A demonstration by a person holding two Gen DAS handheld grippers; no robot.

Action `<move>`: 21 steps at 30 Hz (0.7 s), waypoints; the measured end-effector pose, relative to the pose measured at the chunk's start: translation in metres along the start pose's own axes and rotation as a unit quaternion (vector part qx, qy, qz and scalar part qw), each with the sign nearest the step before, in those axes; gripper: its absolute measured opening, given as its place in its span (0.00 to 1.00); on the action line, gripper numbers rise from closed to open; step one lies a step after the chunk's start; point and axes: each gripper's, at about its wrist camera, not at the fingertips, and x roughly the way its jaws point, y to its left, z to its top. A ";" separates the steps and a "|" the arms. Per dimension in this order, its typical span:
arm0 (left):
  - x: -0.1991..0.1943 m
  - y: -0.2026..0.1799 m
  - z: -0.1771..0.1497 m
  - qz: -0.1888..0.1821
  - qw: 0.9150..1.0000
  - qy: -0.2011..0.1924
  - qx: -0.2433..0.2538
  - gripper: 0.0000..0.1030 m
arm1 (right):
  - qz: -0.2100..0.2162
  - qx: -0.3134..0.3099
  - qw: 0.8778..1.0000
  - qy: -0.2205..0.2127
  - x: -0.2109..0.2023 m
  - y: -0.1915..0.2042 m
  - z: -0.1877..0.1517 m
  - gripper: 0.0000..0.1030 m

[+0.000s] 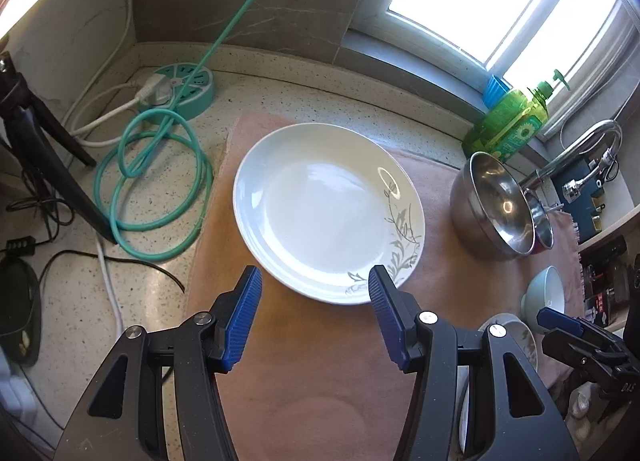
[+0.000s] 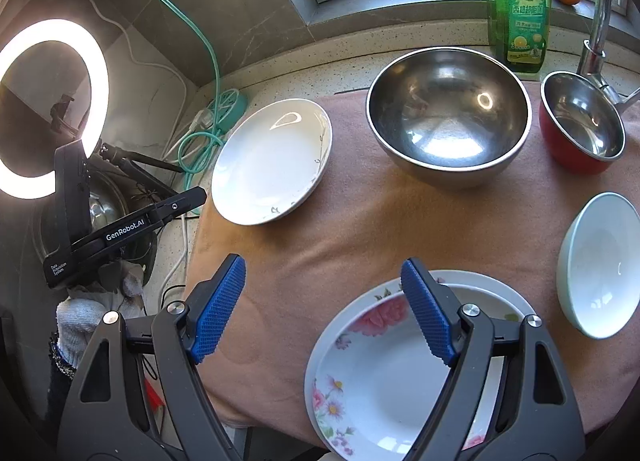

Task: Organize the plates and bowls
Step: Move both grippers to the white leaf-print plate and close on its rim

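Note:
A white plate with a grey leaf pattern (image 1: pixel 320 209) lies on the pink cloth (image 1: pixel 312 381); it also shows in the right wrist view (image 2: pixel 272 161). My left gripper (image 1: pixel 314 293) is open and empty, just short of its near rim. My right gripper (image 2: pixel 322 281) is open and empty above the cloth, its right finger over a floral plate (image 2: pixel 376 373) stacked on another plate. A large steel bowl (image 2: pixel 448 117), a red bowl with steel lining (image 2: pixel 580 125) and a pale green bowl (image 2: pixel 600 265) stand on the cloth.
A green dish-soap bottle (image 2: pixel 518 9) and a tap (image 2: pixel 600 33) stand at the back by the window. A teal power strip (image 1: pixel 180 89) with coiled teal cable (image 1: pixel 152 189) lies left of the cloth. A ring light (image 2: pixel 48 109) on a tripod stands at the left.

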 end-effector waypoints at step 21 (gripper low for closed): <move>0.069 0.041 0.072 -0.003 0.999 0.027 0.025 0.28 | -0.009 0.038 0.998 0.044 0.085 0.009 0.050 0.39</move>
